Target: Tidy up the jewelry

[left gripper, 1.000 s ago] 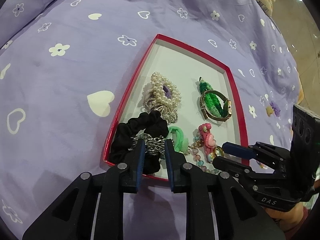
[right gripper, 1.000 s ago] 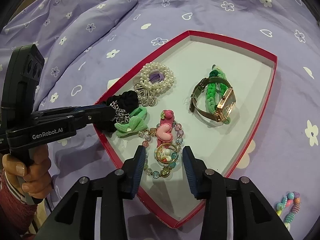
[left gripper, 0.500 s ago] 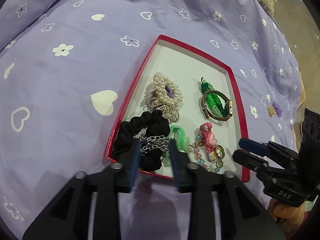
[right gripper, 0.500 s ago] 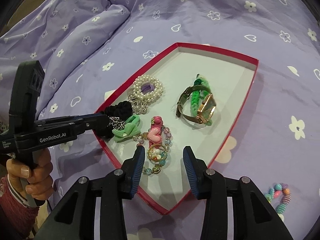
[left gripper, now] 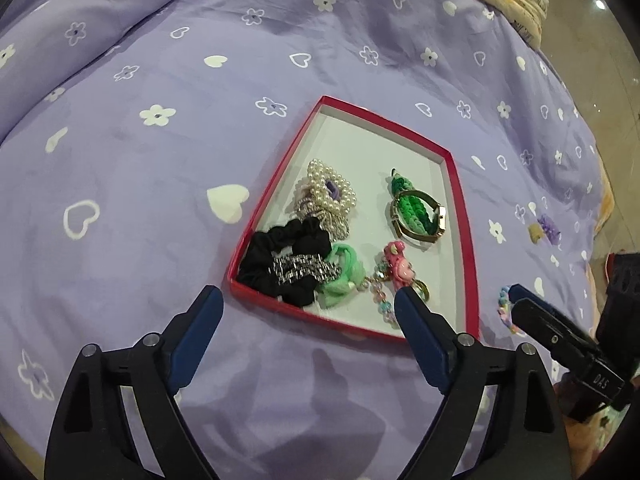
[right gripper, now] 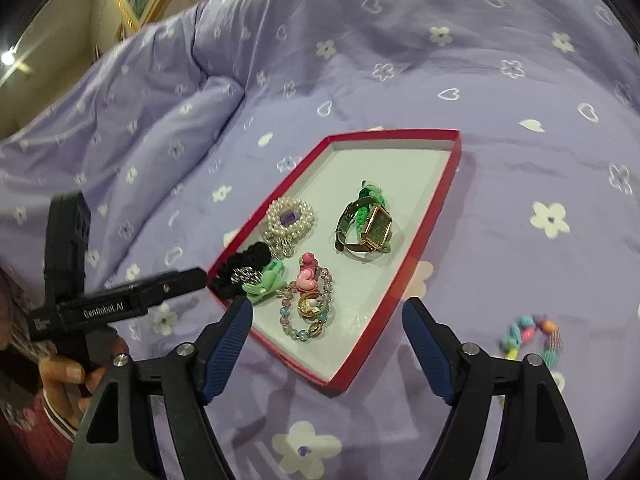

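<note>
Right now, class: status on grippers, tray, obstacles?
Left gripper and right gripper opening, empty. Tray holds jewelry. Bead bracelet outside on bedspread. Nothing blocking.

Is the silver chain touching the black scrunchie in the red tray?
Touching. The left wrist view shows the silver chain draped straight across the black scrunchie, no gap between them.

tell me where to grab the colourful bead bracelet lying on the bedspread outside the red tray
Probably from above, pinching across one side of the colourful bead bracelet: it lies flat as a loop on the soft bedspread, clear of the red tray. The right gripper is nearest, its jaws opening and empty.
</note>
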Available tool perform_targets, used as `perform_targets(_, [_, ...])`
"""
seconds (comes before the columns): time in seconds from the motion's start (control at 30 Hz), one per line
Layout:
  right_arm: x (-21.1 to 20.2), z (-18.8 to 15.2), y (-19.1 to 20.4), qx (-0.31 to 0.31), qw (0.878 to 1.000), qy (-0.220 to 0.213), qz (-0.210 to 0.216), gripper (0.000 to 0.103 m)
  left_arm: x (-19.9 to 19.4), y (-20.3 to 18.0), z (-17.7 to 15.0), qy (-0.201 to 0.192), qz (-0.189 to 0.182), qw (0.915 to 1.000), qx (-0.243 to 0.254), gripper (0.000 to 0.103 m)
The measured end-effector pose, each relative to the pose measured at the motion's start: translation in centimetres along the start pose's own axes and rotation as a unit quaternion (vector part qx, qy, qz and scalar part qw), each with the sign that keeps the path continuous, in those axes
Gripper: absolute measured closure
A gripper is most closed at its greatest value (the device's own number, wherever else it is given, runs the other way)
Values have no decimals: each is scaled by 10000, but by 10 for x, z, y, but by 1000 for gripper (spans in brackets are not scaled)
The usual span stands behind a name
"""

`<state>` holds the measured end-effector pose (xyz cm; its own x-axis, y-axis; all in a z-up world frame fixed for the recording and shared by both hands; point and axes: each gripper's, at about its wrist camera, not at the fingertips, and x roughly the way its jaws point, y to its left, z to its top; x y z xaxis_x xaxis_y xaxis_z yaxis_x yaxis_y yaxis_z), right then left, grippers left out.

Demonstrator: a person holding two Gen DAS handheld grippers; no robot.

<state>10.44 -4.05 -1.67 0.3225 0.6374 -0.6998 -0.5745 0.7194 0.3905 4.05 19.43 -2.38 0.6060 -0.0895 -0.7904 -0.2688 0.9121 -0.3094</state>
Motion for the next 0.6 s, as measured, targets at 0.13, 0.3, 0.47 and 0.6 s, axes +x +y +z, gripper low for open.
perform_targets(0.13, [-8,-13,-9,453,9983,-280,253,21,-12,-1,-14,-102,-6,9999,-127,15])
perform_targets(0.3, [-15,-28,-12,769,9947,-474,488,17,-25,0,-31,-254,44,9994,-249,14])
perform_targets(0.47, [-24,-38,-8,817,9936,-635,451,16,-39,-5,-44,-360,255,9990,-70,14])
perform_targets(0.6, [-33,-42,3,579,9958,-686,193,16,-55,-16,-50,-491,580,9967,276,13])
